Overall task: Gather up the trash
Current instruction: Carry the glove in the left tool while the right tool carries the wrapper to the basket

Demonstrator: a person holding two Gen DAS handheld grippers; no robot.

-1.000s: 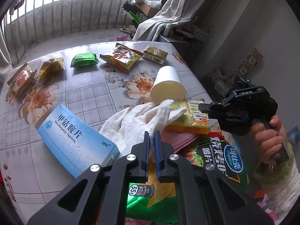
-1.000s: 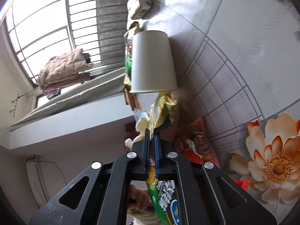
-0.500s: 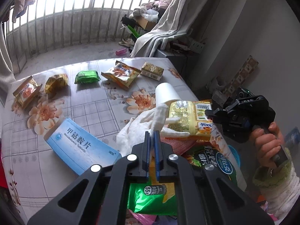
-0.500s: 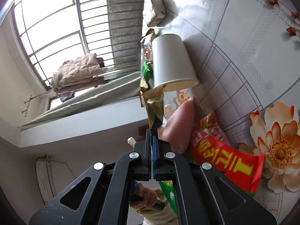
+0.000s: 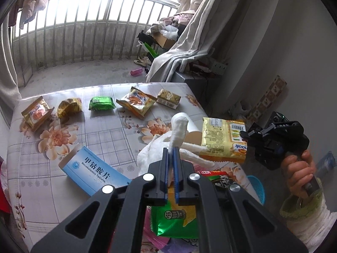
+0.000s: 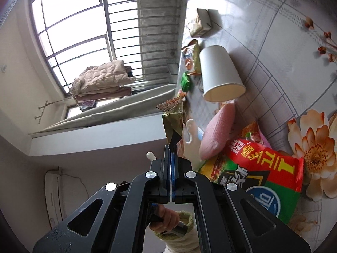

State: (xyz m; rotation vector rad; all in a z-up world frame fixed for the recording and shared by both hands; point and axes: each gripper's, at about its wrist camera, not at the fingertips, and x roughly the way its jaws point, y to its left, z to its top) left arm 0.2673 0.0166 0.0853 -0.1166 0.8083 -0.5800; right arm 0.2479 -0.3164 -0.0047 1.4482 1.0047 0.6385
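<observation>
Left wrist view:
- left gripper (image 5: 173,150): jaws nearly pressed together, a finger of the white glove (image 5: 179,130) pinched between them, glove lifted off the table (image 5: 101,130).
- right gripper (image 5: 244,136): seen beyond the table's right edge, yellow snack packet (image 5: 221,139) held by its corner, clear of the table top.
- paper cup (image 5: 192,127): lying on its side near the right edge, mostly hidden by glove and packet.
- far edge: five small wrappers (image 5: 137,102) set in a row.
- blue medicine box (image 5: 92,171): near the middle, towards the near edge.
- green chip bag (image 5: 177,219): under the left gripper, at the near edge.
- blue basket (image 5: 258,188): off the right edge, partly seen.

Right wrist view:
- right gripper (image 6: 170,149): jaws pressed on the yellow snack packet (image 6: 172,122), packet seen edge-on.
- paper cup (image 6: 219,73): on its side on the table (image 6: 273,31).
- red and green bag (image 6: 263,172): flat by the gripper.
- pink glove palm (image 6: 217,130): between cup and bag.
</observation>
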